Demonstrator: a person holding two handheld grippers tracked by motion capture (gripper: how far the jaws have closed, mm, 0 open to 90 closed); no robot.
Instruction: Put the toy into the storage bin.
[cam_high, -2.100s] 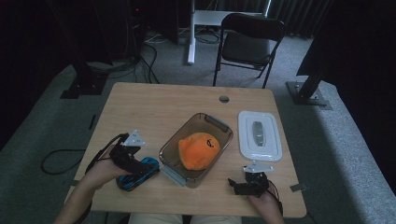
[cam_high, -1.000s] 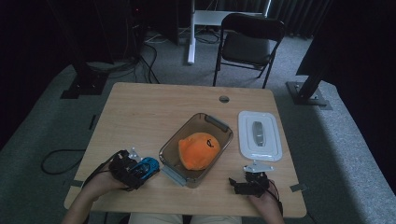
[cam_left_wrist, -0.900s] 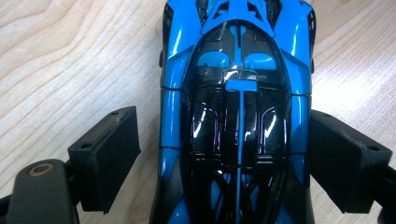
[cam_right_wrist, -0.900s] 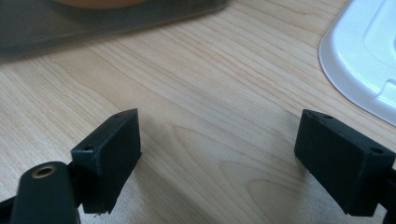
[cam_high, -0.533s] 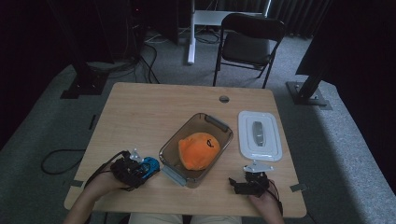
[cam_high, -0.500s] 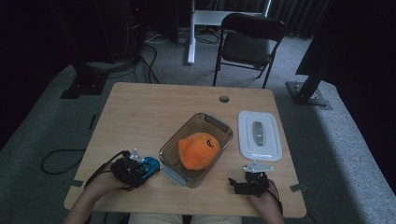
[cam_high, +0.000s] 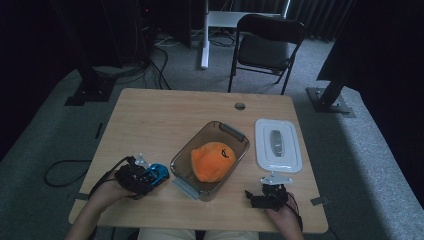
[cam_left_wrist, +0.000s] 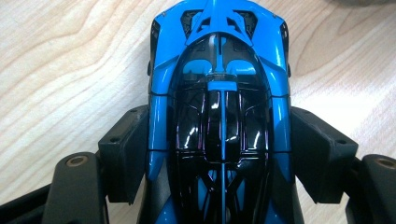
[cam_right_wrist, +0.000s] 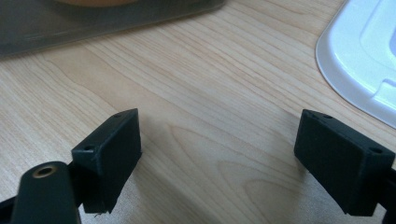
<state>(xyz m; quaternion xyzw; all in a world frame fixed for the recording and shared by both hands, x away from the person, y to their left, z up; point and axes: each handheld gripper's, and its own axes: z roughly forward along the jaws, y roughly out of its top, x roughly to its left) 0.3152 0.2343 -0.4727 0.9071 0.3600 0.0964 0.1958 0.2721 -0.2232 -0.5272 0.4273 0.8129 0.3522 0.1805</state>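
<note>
Blue toy car (cam_left_wrist: 219, 107) sits pinched between the just-closing left gripper (cam_left_wrist: 219, 154) jaws. Beside it, the clear container (cam_high: 210, 160) holds an orange plush (cam_high: 213, 161). Right gripper (cam_right_wrist: 219, 158) rests spread wide.

Dim, murky overhead picture; close-ups brighter, soft-edged.

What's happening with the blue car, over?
Left claw has just been closing, pads against the glossy blue-and-black toy car on the wooden table. Right claw open, nothing between. Nothing in the way.

Glossy blue-and-black plastic toy car (cam_left_wrist: 219, 116) on matt pale wood-grain table (cam_left_wrist: 70, 70).
</note>
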